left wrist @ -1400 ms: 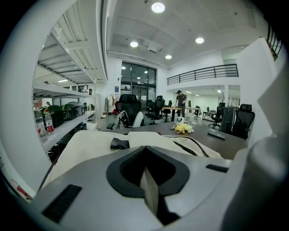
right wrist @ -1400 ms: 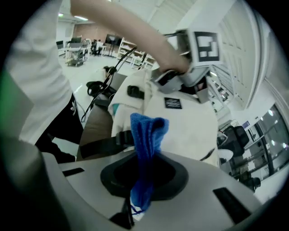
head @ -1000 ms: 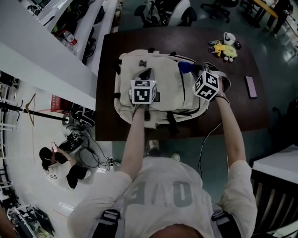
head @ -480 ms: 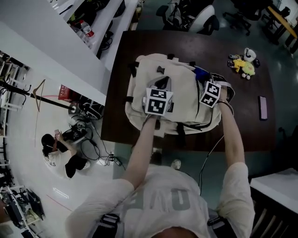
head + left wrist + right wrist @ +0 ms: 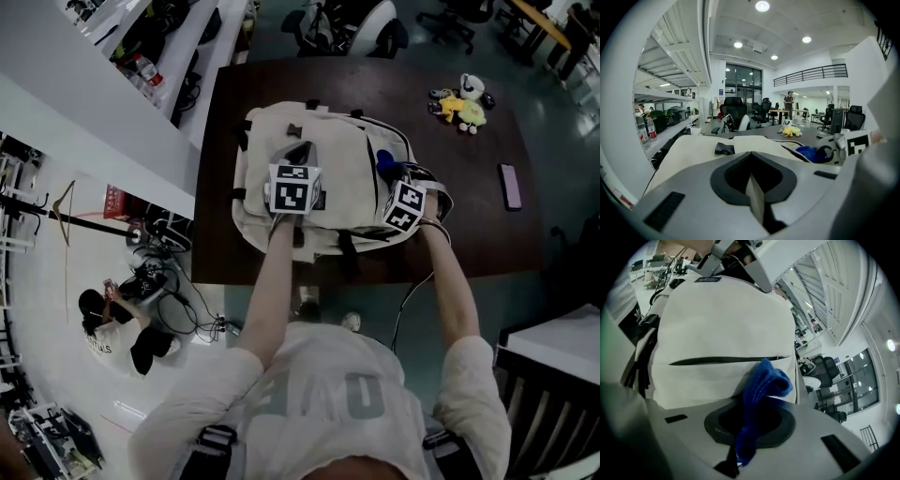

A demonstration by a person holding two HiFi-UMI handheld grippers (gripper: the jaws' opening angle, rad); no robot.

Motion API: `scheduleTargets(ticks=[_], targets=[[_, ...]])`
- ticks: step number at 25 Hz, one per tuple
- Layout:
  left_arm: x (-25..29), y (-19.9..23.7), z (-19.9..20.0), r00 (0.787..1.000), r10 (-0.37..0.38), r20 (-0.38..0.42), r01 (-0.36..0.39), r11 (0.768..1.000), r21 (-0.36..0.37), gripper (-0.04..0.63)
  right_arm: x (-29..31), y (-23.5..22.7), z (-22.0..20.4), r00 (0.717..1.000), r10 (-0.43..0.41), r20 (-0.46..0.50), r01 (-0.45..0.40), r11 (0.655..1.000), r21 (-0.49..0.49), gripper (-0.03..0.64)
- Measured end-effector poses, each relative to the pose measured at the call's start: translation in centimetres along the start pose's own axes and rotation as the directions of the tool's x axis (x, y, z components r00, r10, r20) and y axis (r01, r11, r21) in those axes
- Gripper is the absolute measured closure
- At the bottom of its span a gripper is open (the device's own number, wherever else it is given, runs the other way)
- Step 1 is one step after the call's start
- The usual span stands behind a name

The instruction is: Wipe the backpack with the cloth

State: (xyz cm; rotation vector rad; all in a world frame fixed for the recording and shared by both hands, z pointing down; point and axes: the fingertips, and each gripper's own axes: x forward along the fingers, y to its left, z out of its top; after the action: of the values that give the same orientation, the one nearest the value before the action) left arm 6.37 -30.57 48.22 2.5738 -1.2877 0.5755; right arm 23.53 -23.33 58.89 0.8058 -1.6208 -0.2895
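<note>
Two grippers are at work over a big cream backpack (image 5: pixel 347 159). The backpack lies flat on a dark bench (image 5: pixel 469 225) and covers much of its left half.

The left gripper (image 5: pixel 754 194) rests on top of the backpack, near the middle. Its fingers are closed tight together. I cannot see anything held between them.

The right gripper (image 5: pixel 738 455) is at the right side of the backpack and points down at it. Its fingers are closed on a blue cloth (image 5: pixel 764 380). The cloth sticks out past the fingers in a soft bunch. The bunch lies against the cream side of the backpack, just below a long dark zip (image 5: pixel 726 360). From above, the cloth shows as a small blue spot by the right edge of the backpack.

Black straps (image 5: pixel 345 251) hang off the near side of the backpack, over the edge of the bench.

A yellow soft toy (image 5: pixel 464 111) sits at the far right of the bench, well apart from the backpack. A dark phone (image 5: pixel 510 186) lies near the right edge. Office chairs (image 5: pixel 347 23) stand past the far end of the bench. A person (image 5: pixel 103 319) sits on the white floor to the left.
</note>
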Motion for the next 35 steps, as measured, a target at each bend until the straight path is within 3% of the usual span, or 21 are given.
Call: scheduleTargets(ticks=[10,21,29,32,35], targets=[[0.0,-0.1,0.0,1.0,0.007,-0.01,-0.007,1.0,0.018,0.591,-4.2,5.9,-0.7,0.999,0.04,-0.003,-0.04,0.999,0.004,0.58],[-0.1,-0.3,0.0,1.0,0.018,-0.007,-0.018,0.999,0.036,0.591,-7.9,12.4,0.0,0.997,0.071,0.001,-0.071,0.993,-0.095,0.578],[-0.2,-0.3,0.1,1.0,0.027,-0.005,-0.026,0.999,0.044,0.591,-9.5,15.0,0.7,0.994,0.101,0.027,-0.099,0.992,-0.074,0.579],[-0.2,-0.3,0.2,1.0,0.027,-0.006,-0.026,0.999,0.045,0.591,-9.9,15.4,1.0,0.992,0.116,0.053,-0.114,0.993,-0.034,0.58],[-0.4,-0.1,0.7,1.0,0.003,0.003,-0.003,1.0,-0.005,0.591,-10.4,14.2,1.1,0.988,0.107,0.11,-0.119,0.988,0.102,0.578]])
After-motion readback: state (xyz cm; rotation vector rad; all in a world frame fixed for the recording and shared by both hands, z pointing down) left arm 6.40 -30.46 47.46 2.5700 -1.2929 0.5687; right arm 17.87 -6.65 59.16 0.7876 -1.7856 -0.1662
